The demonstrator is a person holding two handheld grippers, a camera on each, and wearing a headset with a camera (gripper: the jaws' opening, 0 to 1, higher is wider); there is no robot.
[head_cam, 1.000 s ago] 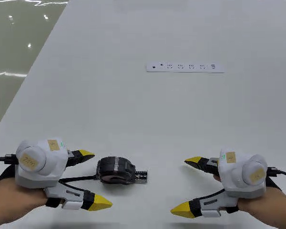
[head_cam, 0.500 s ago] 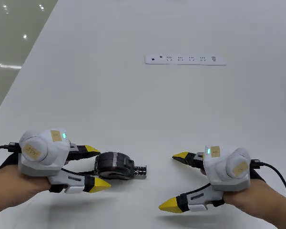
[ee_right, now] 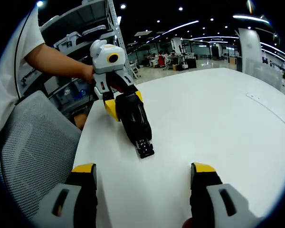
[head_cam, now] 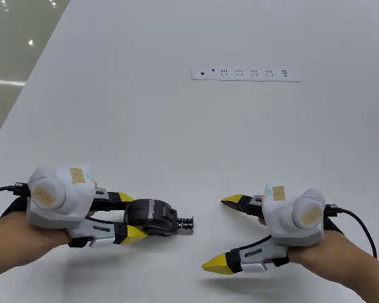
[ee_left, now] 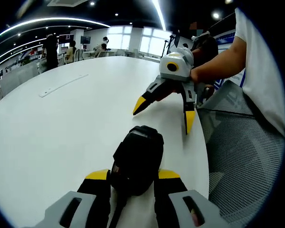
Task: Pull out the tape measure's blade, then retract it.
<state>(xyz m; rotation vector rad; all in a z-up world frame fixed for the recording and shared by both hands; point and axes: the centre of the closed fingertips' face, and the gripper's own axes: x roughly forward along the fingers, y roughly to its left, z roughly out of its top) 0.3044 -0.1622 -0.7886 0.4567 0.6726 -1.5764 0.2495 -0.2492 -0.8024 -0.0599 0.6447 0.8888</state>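
as left gripper (head_cam: 131,216) clamps the tape measure (head_cam: 153,216), its tip faces gaping right gripper (head_cam: 222,233).

Table (head_cam: 177,139): white, smooth, broad.
Tape measure (head_cam: 153,217): black, flat on it, between the jaws of the left gripper (head_cam: 132,216), blade tip toward the right gripper (head_cam: 218,233).
Power strip (head_cam: 245,74): white, well beyond both grippers.
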